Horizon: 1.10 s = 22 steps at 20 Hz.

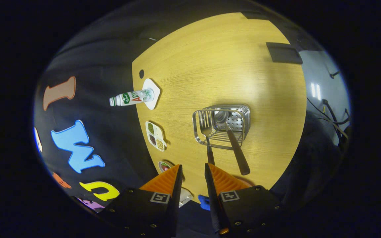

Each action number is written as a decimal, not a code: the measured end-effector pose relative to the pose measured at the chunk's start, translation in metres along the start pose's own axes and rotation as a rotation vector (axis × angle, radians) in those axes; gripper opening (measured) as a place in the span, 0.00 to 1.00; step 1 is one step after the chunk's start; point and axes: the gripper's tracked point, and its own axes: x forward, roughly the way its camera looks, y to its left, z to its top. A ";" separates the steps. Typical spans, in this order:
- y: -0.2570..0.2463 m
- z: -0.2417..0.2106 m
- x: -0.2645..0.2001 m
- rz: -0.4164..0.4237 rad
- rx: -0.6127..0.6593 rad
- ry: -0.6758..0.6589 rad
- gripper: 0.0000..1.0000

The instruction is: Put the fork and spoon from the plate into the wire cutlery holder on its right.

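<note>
Orange fingers (193, 172) parted above fork (207, 132).

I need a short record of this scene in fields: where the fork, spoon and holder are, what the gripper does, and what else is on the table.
holder: wire holder on the wooden table, beyond the fingers
fork: fork stands in the holder, head down, handle toward the gripper
spoon: spoon in the holder, beside the fork, handle leaning out
gripper: gripper open, holding nothing, fingertips just short of the fork handle
other: bottle on a white coaster
</note>
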 end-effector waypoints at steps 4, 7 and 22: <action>0.009 0.001 -0.002 -0.010 -0.137 -0.053 0.41; 0.019 -0.002 -0.003 -0.003 -0.255 -0.080 0.41; 0.099 0.016 -0.052 0.038 -1.039 -0.593 0.41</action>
